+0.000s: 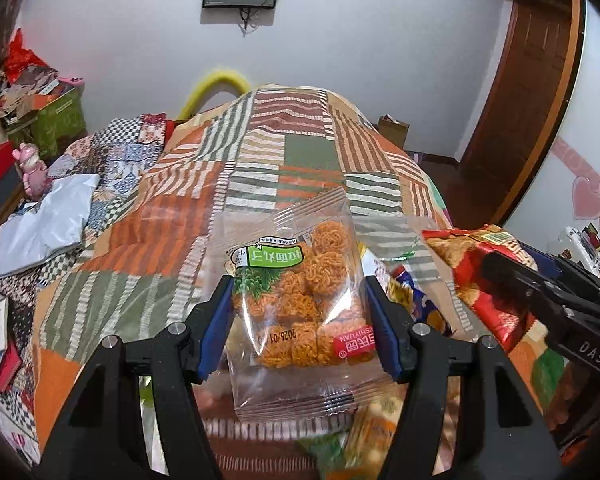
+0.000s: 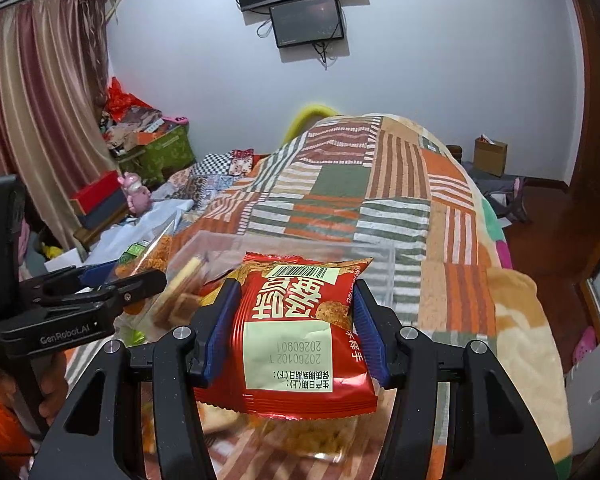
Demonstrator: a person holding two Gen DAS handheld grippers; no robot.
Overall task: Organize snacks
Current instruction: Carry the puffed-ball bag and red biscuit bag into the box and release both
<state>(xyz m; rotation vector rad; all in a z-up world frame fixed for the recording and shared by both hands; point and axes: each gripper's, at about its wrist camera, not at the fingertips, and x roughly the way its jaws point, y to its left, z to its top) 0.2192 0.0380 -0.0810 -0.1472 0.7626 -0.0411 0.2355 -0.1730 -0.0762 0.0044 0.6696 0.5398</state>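
Note:
My left gripper [image 1: 300, 284] is shut on a clear packet of orange noodle balls [image 1: 296, 312] with a green label, held above the patchwork bedspread [image 1: 284, 152]. My right gripper [image 2: 296, 288] is shut on a red snack bag [image 2: 300, 340] with a barcode and a white date label. Both packets hang over a clear plastic box [image 2: 380, 264] that holds several other snack packets [image 2: 180, 300]. In the left wrist view the red snack bag [image 1: 484, 280] and the right gripper [image 1: 540, 292] show at the right. In the right wrist view the left gripper [image 2: 100, 292] shows at the left.
More loose snack packets [image 1: 372, 436] lie under the left gripper. A grey plastic bag [image 1: 48, 224] and a pink toy [image 1: 32, 168] sit at the bed's left. Boxes [image 2: 156, 152] stack by the curtain. A cardboard box [image 2: 490, 156] stands on the floor at the right.

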